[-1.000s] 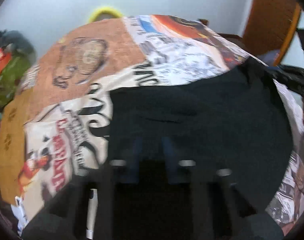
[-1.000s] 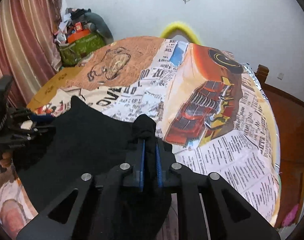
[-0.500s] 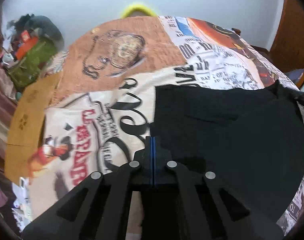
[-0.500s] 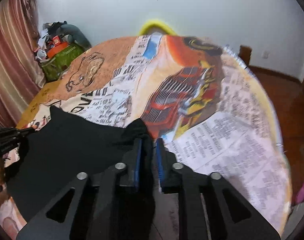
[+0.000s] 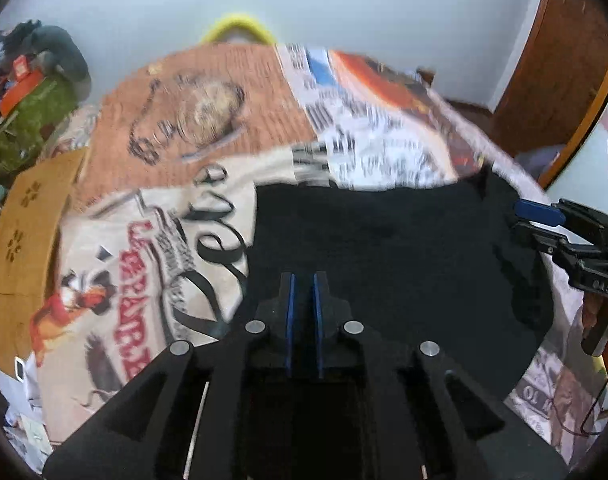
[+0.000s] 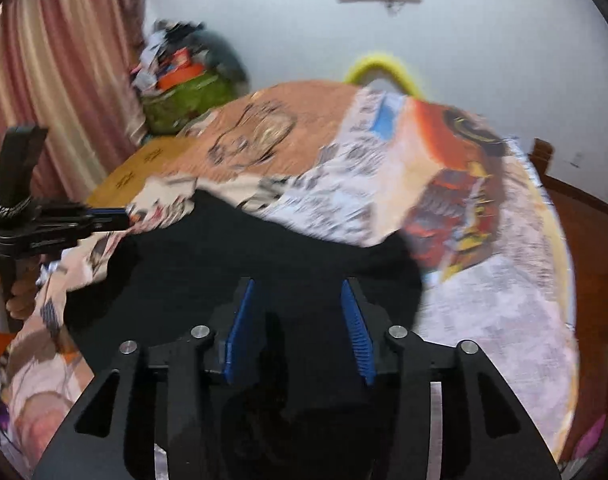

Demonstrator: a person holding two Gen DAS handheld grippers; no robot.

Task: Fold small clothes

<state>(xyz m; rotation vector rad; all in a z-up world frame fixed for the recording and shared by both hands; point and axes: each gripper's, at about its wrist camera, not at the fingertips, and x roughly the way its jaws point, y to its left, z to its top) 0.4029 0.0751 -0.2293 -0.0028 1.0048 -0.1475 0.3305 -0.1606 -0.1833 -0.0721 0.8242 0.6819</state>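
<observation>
A small black garment (image 5: pixel 383 248) lies spread flat on the printed bedspread (image 5: pixel 176 184); it also shows in the right wrist view (image 6: pixel 232 256). My left gripper (image 5: pixel 302 280) hovers over the garment's near left edge with its blue pads a narrow gap apart and nothing between them. My right gripper (image 6: pixel 298 292) is wide open above the garment's right part and holds nothing. The right gripper shows at the right edge of the left wrist view (image 5: pixel 543 216), and the left gripper at the left of the right wrist view (image 6: pixel 104 216).
The bed is covered by a newspaper and car print spread (image 6: pixel 463 208). A green bag with clutter (image 6: pixel 184 96) stands by the curtain (image 6: pixel 44 80) at the far left. A yellow hoop (image 6: pixel 379 64) rises behind the bed. Wooden floor (image 6: pixel 583 240) lies to the right.
My right gripper has opened wide and let go of the black garment. My left gripper has parted its pads slightly and released the cloth. The garment now lies flat.
</observation>
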